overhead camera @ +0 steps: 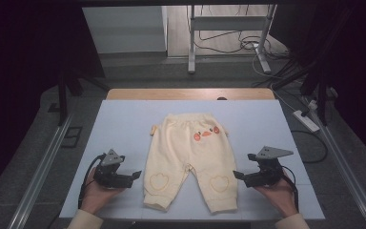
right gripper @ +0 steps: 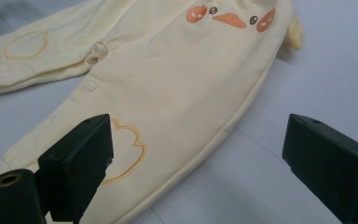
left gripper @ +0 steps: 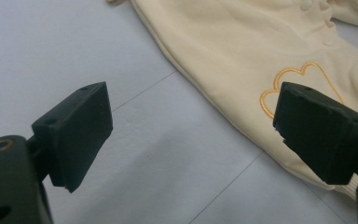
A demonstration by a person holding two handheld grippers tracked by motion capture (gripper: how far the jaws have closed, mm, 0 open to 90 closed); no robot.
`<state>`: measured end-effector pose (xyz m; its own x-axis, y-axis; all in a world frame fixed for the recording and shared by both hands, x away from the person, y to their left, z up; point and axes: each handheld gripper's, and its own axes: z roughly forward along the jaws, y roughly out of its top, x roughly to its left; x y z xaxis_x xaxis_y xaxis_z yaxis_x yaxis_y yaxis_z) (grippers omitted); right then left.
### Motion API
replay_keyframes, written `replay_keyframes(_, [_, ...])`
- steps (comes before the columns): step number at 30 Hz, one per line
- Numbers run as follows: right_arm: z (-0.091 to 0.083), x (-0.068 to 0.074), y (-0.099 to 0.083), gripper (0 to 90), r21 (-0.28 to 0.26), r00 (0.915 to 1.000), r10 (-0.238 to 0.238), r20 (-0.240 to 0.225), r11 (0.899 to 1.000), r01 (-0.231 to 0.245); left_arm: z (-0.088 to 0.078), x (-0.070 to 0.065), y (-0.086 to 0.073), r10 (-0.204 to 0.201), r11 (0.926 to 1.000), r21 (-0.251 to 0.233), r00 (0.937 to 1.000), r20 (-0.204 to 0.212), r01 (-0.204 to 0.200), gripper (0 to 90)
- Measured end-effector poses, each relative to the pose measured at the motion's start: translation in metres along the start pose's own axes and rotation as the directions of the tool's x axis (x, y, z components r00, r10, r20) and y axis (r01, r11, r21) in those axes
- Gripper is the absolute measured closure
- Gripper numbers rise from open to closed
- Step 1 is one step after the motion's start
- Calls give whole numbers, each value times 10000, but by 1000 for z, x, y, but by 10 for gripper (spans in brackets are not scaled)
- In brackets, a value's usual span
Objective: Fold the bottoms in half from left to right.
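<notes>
One pair of cream baby trousers (overhead camera: 187, 160) lies flat between my two grippers; my left gripper (overhead camera: 134, 175) and right gripper (overhead camera: 237, 175) both gape wide, holding nothing.

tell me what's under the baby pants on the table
The cream baby pants lie flat on a pale blue mat, which shows all around them. A strip of wooden tabletop shows beyond the mat's far edge. Anything directly beneath the fabric is covered and cannot be seen.

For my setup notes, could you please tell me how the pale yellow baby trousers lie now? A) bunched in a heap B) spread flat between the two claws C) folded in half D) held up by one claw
B: the baby trousers lie spread flat on the mat, with the open left claw and open right claw either side, neither touching them.
</notes>
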<state>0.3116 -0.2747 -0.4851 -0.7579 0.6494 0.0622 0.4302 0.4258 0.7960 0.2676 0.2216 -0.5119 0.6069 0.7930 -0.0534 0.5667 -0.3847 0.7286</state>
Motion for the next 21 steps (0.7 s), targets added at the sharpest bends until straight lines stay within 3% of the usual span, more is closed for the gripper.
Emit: replay_keyframes(21, [3,7,4,87,-14,9998,-130,-147,9999,130,3,-3,1,203,9998,25,9998,-7,-203,113])
